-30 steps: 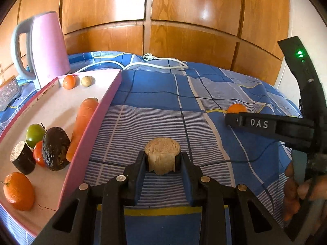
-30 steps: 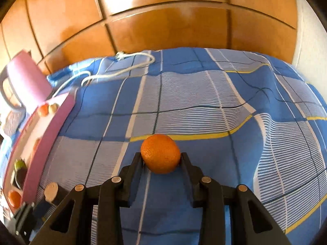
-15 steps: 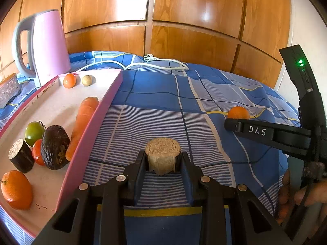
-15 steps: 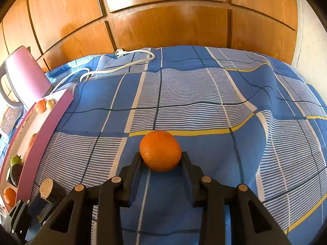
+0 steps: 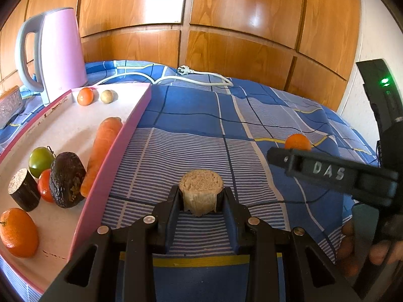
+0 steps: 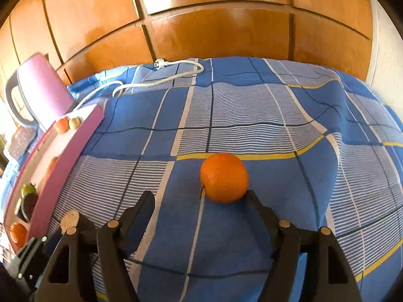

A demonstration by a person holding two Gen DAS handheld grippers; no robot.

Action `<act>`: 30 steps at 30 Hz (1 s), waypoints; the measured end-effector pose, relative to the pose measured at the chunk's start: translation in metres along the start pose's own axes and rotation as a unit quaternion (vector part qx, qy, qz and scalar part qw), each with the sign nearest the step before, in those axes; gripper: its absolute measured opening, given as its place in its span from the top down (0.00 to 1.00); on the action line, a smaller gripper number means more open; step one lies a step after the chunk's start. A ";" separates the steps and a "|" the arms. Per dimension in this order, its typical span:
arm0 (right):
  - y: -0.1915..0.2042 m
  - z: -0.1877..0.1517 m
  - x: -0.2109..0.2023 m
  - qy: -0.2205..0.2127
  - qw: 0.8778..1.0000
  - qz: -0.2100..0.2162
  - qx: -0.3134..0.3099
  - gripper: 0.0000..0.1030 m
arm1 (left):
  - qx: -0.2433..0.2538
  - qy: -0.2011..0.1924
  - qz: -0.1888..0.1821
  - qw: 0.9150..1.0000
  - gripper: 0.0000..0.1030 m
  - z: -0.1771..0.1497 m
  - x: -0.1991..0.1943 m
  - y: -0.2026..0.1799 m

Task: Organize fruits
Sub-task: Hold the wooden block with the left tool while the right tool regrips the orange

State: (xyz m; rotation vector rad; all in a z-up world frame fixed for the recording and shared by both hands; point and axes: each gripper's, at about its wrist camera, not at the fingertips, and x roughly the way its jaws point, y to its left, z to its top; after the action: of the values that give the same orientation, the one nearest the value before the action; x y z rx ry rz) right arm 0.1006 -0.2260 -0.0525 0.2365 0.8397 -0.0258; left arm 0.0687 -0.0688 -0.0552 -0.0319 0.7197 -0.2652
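Note:
My left gripper (image 5: pixel 201 196) is shut on a tan cut fruit piece (image 5: pixel 201 190) above the blue checked cloth, right of the pink tray (image 5: pixel 110 173). The tray holds a carrot (image 5: pixel 102 148), an avocado (image 5: pixel 66 180), a green fruit (image 5: pixel 40 161), a dark cut piece (image 5: pixel 24 190) and oranges (image 5: pixel 17 232). My right gripper (image 6: pixel 200 198) is open; an orange (image 6: pixel 223 177) rests on the cloth against its right finger. The orange also shows in the left wrist view (image 5: pixel 297 142) behind the right gripper.
A pink kettle (image 5: pixel 59 50) stands behind the tray, with a white power cord (image 5: pixel 191 76) on the cloth. Wooden panelling (image 5: pixel 201 25) backs the surface. A small orange (image 5: pixel 85 96) and a pale round fruit (image 5: pixel 107 96) lie at the tray's far end.
My right gripper has opened and let go of the orange, which now rests on the cloth. My left gripper still holds the tan piece and has barely moved.

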 end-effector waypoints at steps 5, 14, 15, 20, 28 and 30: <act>-0.002 0.006 -0.002 -0.018 1.000 -0.009 0.012 0.29 | -0.001 -0.001 0.002 1.000 0.67 0.000 0.000 -0.001; -0.014 0.018 0.012 -0.017 0.999 -0.008 0.049 0.30 | -0.002 -0.003 0.007 1.000 0.67 -0.001 0.000 -0.003; -0.016 0.018 0.012 -0.017 0.998 -0.008 0.053 0.31 | -0.001 -0.003 0.008 1.000 0.67 -0.001 0.000 -0.003; -0.022 0.017 0.012 -0.018 0.998 -0.019 0.064 0.63 | -0.002 -0.004 0.008 1.000 0.67 -0.001 0.000 -0.002; -0.028 0.015 0.013 -0.011 0.997 -0.003 0.076 0.63 | -0.001 -0.003 0.006 1.000 0.67 -0.001 0.001 -0.001; -0.029 0.014 0.012 -0.013 0.997 0.000 0.079 0.63 | 0.001 -0.003 0.007 1.000 0.67 -0.001 0.001 -0.002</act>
State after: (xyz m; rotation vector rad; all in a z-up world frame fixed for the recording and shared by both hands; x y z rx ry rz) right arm 0.1152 -0.2568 -0.0583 0.3846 0.8116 -0.0953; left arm 0.0683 -0.0706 -0.0564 -0.0248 0.7128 -0.2521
